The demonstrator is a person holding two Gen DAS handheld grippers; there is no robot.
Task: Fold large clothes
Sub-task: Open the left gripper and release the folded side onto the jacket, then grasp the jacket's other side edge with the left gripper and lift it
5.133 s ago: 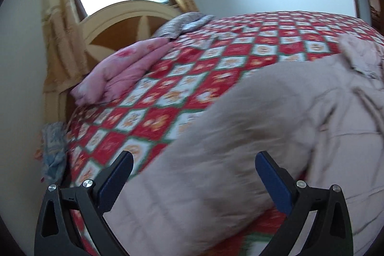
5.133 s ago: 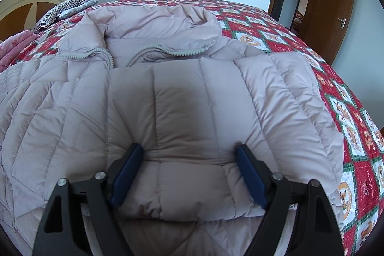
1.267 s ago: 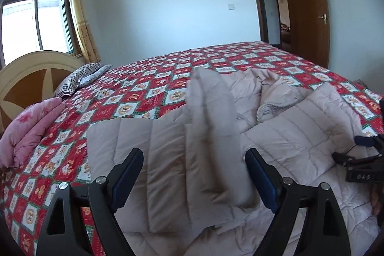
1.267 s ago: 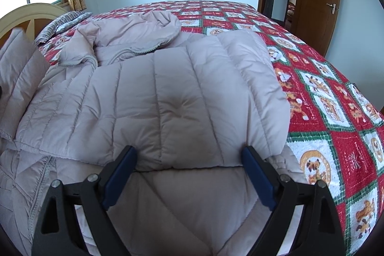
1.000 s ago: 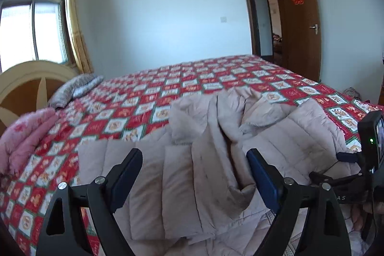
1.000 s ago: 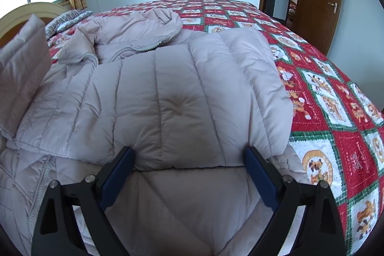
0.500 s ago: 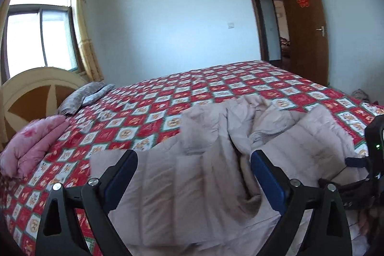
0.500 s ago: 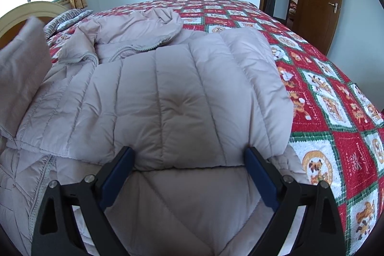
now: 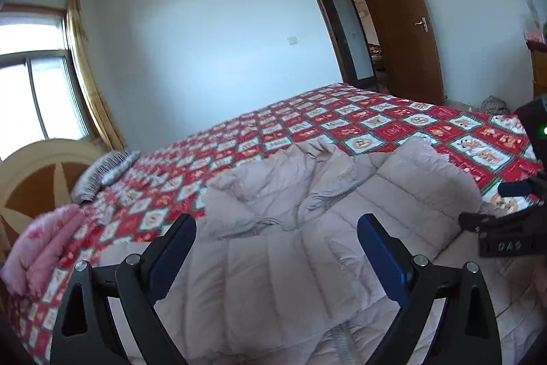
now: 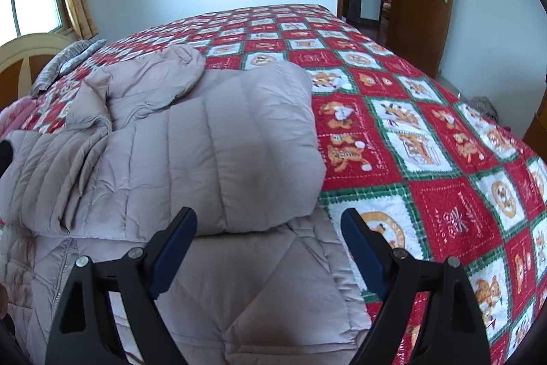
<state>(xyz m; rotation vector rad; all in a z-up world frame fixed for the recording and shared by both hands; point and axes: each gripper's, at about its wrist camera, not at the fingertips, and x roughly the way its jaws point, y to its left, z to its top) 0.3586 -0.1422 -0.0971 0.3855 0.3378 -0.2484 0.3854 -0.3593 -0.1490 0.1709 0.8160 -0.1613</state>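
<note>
Holding both grippers over the bed point(image 10: 427, 159), you have the puffy beige coat point(image 10: 218, 153) lying on the red checked bedspread with its sleeves folded in across the body and the hood bunched toward the headboard point(image 9: 30, 173). Your left gripper point(image 9: 275, 257) has its jaws wide apart with nothing pinched, only coat below them. Your right gripper point(image 10: 268, 247) has jaws that have just been closing a little but stand apart, gripping nothing, over the coat's hem at the bed's near edge.
</note>
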